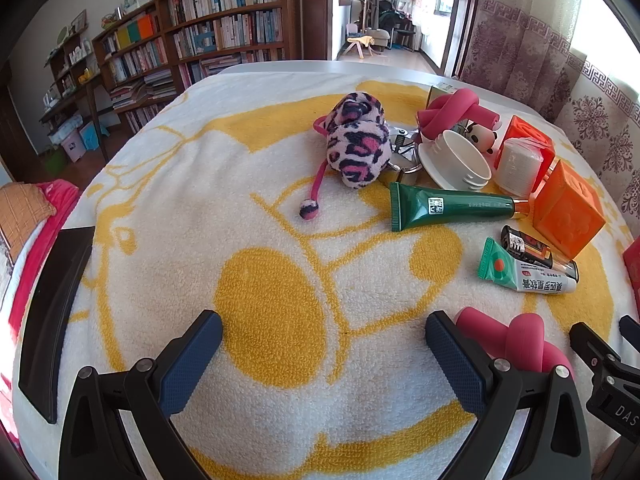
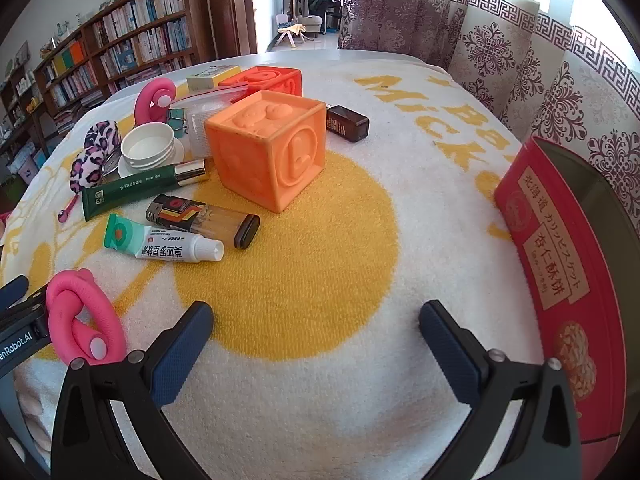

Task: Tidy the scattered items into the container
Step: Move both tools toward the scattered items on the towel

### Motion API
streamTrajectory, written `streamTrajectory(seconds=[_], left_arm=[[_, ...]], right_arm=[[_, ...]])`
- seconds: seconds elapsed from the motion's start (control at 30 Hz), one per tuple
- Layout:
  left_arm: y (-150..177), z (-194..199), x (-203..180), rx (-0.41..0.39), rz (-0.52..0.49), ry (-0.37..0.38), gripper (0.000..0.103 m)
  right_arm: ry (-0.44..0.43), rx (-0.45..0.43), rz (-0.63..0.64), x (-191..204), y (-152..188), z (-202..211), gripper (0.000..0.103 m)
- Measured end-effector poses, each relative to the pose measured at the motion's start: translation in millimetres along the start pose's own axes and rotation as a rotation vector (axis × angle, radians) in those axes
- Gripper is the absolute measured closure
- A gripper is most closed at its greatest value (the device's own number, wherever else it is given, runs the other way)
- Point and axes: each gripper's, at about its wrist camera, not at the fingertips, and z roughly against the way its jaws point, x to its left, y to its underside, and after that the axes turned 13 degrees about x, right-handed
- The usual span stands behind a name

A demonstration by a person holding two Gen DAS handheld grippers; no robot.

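Both hand-held grippers, left gripper (image 1: 324, 360) and right gripper (image 2: 316, 344), are held spread wide and empty above a yellow-patterned towel (image 2: 288, 280). 2 orange blocks, tubes, a lighter (image 2: 204, 220) and pink curlers are seen scattered at centre, while the red biscuit tin (image 2: 560, 280) is stood open at the right edge. A near, small item such as the white ointment tube (image 2: 168, 244) is best pinched across its width first.

Tabletop (image 2: 304, 55): I see it grey, under a towel.
Towel (image 2: 304, 264): white and yellow, bearing my clutter and red tin (image 2: 560, 280).
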Motion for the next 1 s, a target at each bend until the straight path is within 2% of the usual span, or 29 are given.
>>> streamTrajectory(seconds=[0.13, 0.2, 0.27, 0.67, 1.0], left_arm=[[0.1, 0.5, -0.8, 0.001, 0.001, -0.001, 0.000], [-0.1, 0.7, -1.8, 0.001, 0.001, -0.001, 0.000], [-0.3, 0.9, -1.7, 0.001, 0.002, 0.000, 0.000], [-0.5, 1.0, -1.4, 0.001, 0.000, 0.002, 0.000], [2.9, 2.6, 1.4, 0.004, -0.074, 0.034, 0.000]], right_arm=[[-0.039, 0.000, 0.110, -1.9, 1.9, 1.5, 0.000], [-0.071, -0.002, 0.129, -6.1, 2.4, 2.1, 0.000], [-0.063, 0.000, 0.139, -4.2, 2.7, 1.8, 0.000], [-0.042, -0.001, 0.129, -0.3, 4.1, 1.5, 0.000], [-0.053, 0.003, 0.139, -2.9, 4.0, 1.8, 0.000]])
